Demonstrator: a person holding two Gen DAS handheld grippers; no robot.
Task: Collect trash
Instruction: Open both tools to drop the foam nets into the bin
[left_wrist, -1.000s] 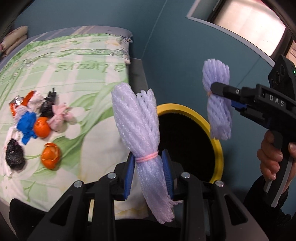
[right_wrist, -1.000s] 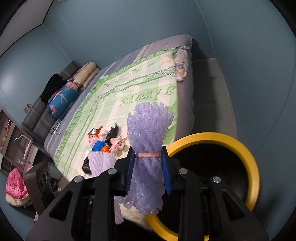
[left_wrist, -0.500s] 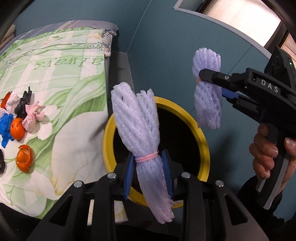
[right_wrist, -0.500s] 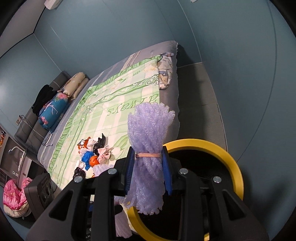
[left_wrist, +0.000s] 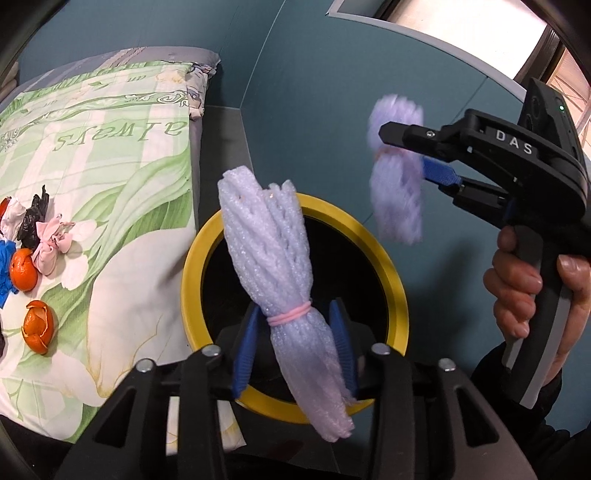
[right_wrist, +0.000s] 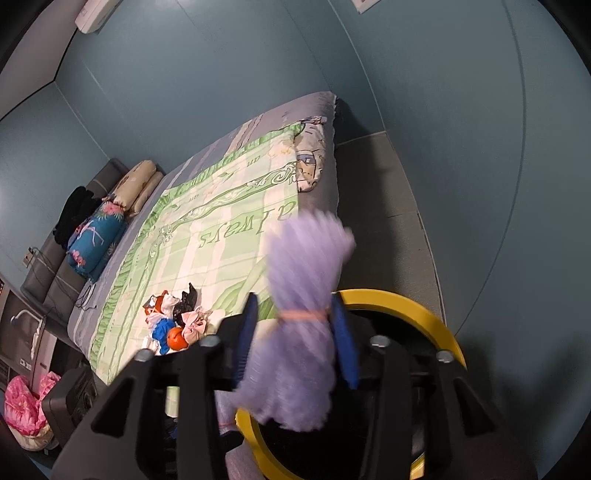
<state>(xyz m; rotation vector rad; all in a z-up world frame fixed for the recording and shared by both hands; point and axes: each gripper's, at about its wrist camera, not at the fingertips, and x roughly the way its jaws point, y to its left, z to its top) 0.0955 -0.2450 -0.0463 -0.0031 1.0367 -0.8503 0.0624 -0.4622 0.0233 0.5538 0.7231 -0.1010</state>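
Holding a white foam-net bundle (left_wrist: 280, 273) over the yellow-rimmed bin (left_wrist: 397, 280), your left gripper (left_wrist: 295, 332) has its blue pads (left_wrist: 243, 343) spread to either side of the bundle's pink-banded waist, with a gap showing on the right side; you cannot tell from this view whether the left pad still touches the foam. The bundle leans up and to the left, its lower tail hanging over the bin's near rim and its upper end over the dark mouth.

Your right gripper (right_wrist: 295, 336) has its blue pads (right_wrist: 343, 343) set wide, with a lilac foam-net bundle (right_wrist: 299, 332) blurred between them, banded at the middle. In the right wrist view the bin's rim (right_wrist: 424, 314) curves out from behind that bundle. In the left wrist view the same lilac bundle (left_wrist: 397, 177) sits beyond the bin's far rim, up and to the right, between the black fingers (left_wrist: 413, 134) of the tool that your right hand (left_wrist: 524, 288) grips.

Left of the bin lies the bed (left_wrist: 110, 155) with its green-and-white cover. On it, well apart from the bin, sits the remaining trash: orange peel (left_wrist: 37, 326), a whole orange (left_wrist: 23, 273), a pink knotted wad (left_wrist: 50, 247), a black crumple (left_wrist: 33, 218) and a blue scrap (left_wrist: 5, 258)

Farther off, past the bed, pillows (right_wrist: 110, 225) are piled beside a dark sofa (right_wrist: 55, 258)
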